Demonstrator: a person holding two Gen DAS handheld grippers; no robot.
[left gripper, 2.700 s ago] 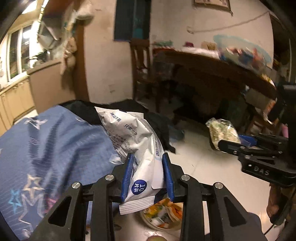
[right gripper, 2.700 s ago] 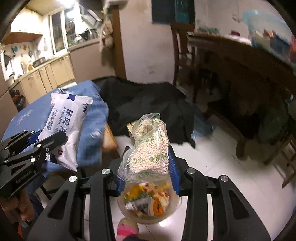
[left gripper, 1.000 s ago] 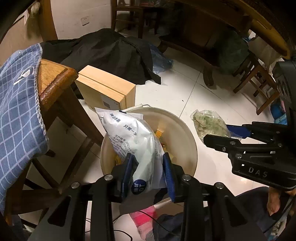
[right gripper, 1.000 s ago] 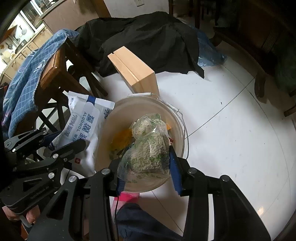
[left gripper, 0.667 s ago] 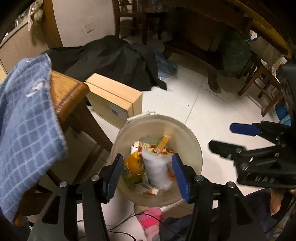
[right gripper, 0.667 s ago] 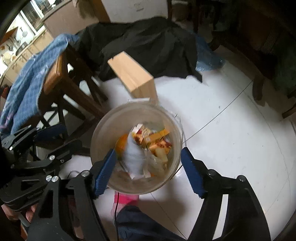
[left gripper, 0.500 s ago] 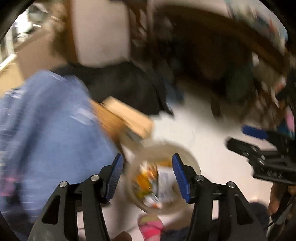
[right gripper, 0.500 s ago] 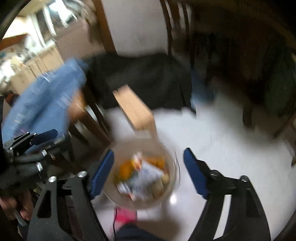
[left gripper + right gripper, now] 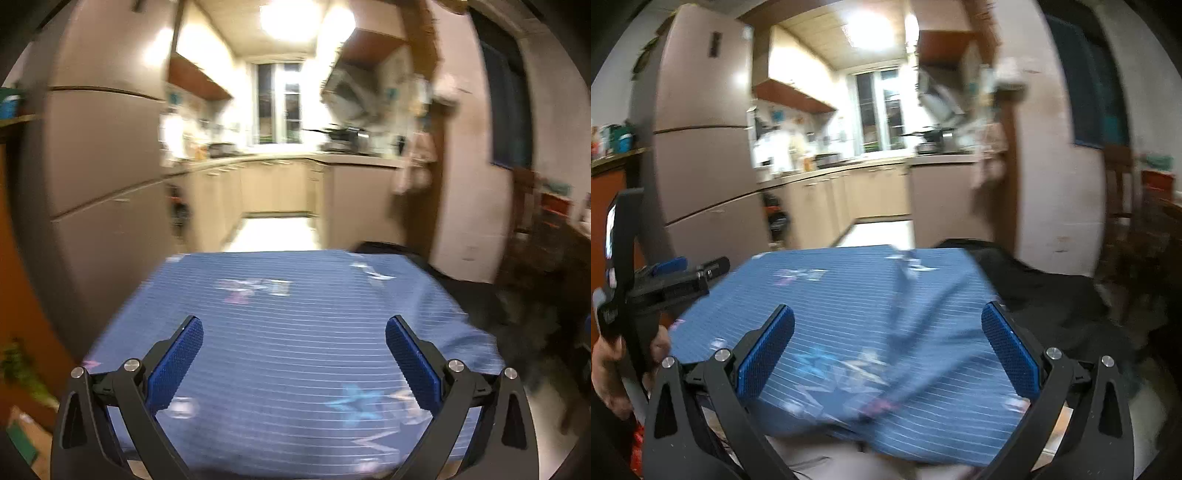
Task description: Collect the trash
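Your left claw point(image 9: 294, 363) has nothing between its blue pads point(image 9: 176, 360) and its jaws are opening wide; your right claw point(image 9: 887, 349) is the same, opening with nothing in it. Both point out over the blue striped cloth point(image 9: 295, 332) that covers the surface, with the left claw also showing at the left edge of the right wrist view, gripped by your hand point(image 9: 613, 363). Beyond the cloth lie the kitchen cabinets point(image 9: 273, 192), the tall fridge point(image 9: 698, 155) and a dark heap of fabric point(image 9: 1041, 288) off the right edge. No trash shows on the cloth in either view, though the blur is heavy enough that a small flat wrapper could be missed, and the bin is out of sight. So the step in hand looks like a search: steady both wrists until the picture sharpens, sweep across the cloth and its rumpled folds point(image 9: 923, 306), and leave the jaws apart until you have picked a piece, then come down on it squarely, one pad each side
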